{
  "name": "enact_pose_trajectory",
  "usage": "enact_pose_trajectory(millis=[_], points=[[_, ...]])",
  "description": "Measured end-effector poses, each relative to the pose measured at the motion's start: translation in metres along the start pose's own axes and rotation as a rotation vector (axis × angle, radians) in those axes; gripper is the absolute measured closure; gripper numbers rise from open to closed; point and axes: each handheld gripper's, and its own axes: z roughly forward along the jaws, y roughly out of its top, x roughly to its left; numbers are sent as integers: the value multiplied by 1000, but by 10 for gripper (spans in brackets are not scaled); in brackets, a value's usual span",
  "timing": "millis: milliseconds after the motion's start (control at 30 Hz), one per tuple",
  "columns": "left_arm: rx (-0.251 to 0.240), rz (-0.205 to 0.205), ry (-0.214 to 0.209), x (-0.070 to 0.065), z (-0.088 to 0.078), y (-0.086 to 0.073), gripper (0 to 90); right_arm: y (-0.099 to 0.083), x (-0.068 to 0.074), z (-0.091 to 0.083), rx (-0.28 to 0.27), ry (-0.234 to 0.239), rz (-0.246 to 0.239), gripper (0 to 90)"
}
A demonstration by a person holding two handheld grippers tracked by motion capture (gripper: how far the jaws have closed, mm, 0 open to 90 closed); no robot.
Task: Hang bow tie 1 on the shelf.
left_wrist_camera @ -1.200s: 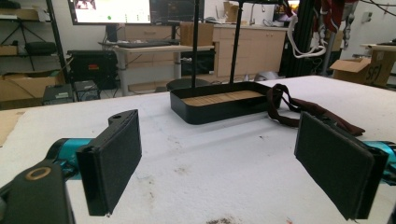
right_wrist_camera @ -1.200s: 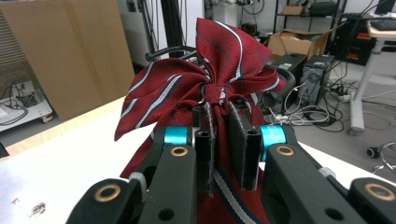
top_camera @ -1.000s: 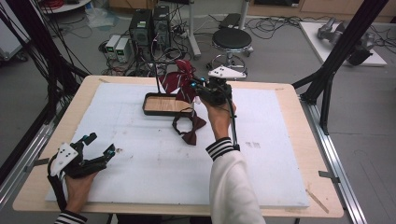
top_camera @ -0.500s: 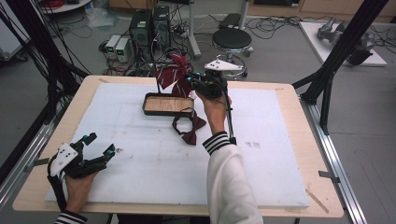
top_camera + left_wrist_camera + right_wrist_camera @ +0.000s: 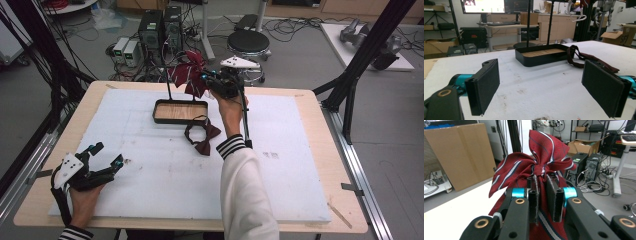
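A striped red bow tie (image 5: 534, 167) is clamped at its knot by the right gripper (image 5: 212, 82), held above the far edge of the black tray stand (image 5: 180, 111), beside its upright post. The left gripper (image 5: 100, 162) is rested open on the desk (image 5: 310, 210), well apart.

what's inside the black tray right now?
The tray holds nothing loose: its wooden floor shows bare, with two black posts rising from the back. A dark bow tie lies outside, by its near right corner. The near wall hides the floor's front strip.
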Motion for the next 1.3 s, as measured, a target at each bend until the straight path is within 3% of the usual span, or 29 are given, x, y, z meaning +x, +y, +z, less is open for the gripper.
enact_pose_trajectory(millis=[300, 533, 900, 1300], points=[[2, 3, 0, 0, 0, 0, 152, 1, -11, 7, 7, -23, 8, 813], [0, -3, 0, 0, 0, 0, 153, 6, -20, 3, 8, -43, 3, 812], [3, 2, -1, 0, 0, 0, 152, -1, -39, -1, 62, -78, -2, 811], [2, 1, -1, 0, 0, 0, 152, -3, -48, -12, 110, -91, -10, 811]])
